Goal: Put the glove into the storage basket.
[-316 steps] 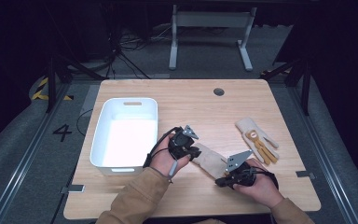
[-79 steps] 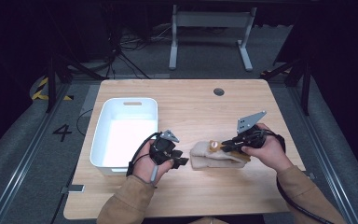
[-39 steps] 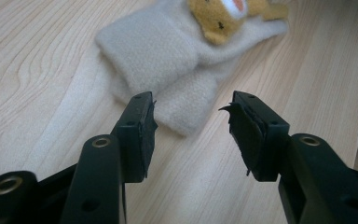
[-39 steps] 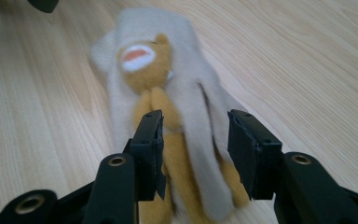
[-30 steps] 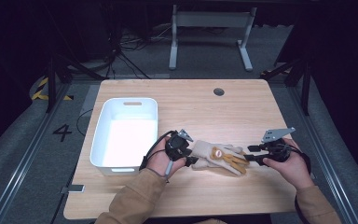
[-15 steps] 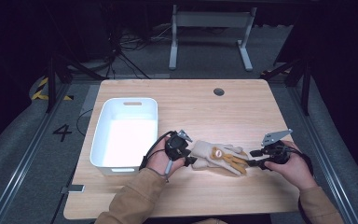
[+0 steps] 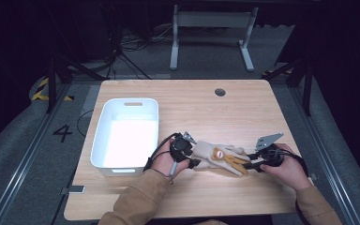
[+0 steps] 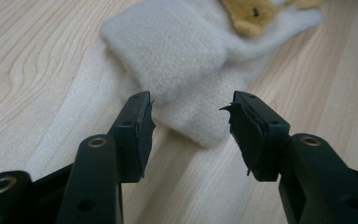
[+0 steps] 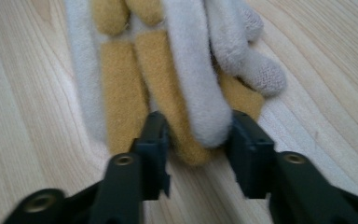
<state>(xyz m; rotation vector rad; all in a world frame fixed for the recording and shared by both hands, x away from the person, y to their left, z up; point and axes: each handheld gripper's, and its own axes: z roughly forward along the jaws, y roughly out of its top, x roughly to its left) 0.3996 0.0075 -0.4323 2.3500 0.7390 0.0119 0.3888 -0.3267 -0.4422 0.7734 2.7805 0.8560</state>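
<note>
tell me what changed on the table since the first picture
The gloves went from the right side of the table to the middle front, laid out between the grippers. The left gripper has just been opening, off the cuff. The right gripper has just been closing around the fingertips. The white bin stayed put.

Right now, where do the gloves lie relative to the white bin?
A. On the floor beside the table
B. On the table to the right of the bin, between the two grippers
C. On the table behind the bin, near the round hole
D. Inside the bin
B: in the high view the gloves lie flat on the table, right of the white bin, between the left gripper and the right gripper.
</note>
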